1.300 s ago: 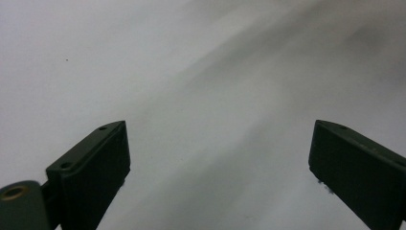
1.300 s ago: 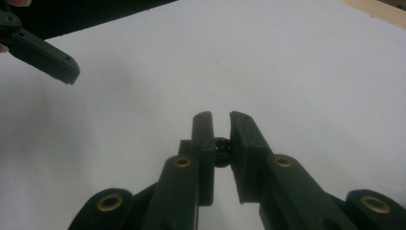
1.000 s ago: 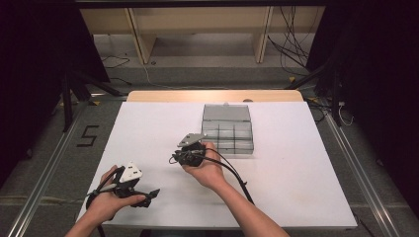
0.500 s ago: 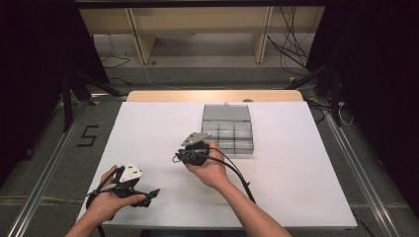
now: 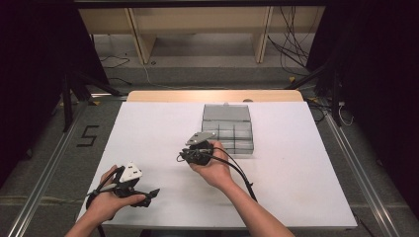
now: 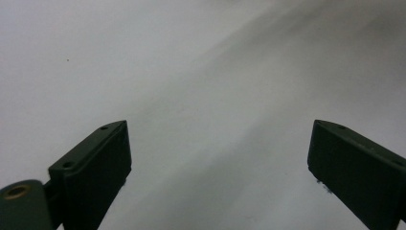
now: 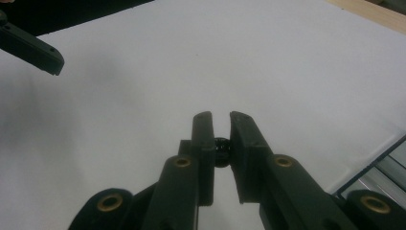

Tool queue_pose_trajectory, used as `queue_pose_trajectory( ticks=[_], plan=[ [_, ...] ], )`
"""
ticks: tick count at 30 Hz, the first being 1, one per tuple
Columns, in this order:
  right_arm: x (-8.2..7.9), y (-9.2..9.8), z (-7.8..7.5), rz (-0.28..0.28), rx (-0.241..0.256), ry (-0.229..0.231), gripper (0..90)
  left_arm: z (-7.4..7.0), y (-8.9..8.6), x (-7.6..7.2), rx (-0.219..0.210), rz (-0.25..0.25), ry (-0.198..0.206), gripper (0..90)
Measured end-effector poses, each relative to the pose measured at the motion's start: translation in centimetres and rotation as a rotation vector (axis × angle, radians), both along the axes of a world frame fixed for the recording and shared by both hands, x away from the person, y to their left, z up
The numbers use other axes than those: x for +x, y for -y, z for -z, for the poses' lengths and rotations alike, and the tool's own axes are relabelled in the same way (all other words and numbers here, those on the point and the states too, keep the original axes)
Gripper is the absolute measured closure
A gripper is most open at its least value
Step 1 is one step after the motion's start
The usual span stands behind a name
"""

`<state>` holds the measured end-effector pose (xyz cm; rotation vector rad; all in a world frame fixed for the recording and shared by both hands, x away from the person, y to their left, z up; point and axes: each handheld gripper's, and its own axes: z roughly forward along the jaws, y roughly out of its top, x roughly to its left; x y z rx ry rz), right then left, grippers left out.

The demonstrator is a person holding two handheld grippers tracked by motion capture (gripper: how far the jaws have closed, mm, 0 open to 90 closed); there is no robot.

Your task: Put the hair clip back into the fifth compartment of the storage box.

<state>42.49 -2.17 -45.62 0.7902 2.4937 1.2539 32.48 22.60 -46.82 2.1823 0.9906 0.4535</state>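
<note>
right gripper [image 7: 221, 125] pinches a small black part [image 7: 220, 147]; left gripper [image 6: 218, 158] gapes empty. slackened grip could drop it beside the compartment box [image 5: 227, 129].

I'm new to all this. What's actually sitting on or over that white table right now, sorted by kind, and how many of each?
Handheld grippers: 2, the left gripper and the right gripper
Clear compartment boxes: 1, the grey organizer box, lid open
Small black objects: 1, a small black part pinched in the right gripper
Total: 4
</note>
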Motion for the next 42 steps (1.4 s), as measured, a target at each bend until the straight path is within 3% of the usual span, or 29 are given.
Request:
queue_pose_trajectory(
  ticks=[42],
  plan=[
    [0.1,2.7,-0.5,0.051,0.012,-0.004,81.3,0.0,0.0,0.0,0.001,0.000,-0.001,7.8]
  ],
)
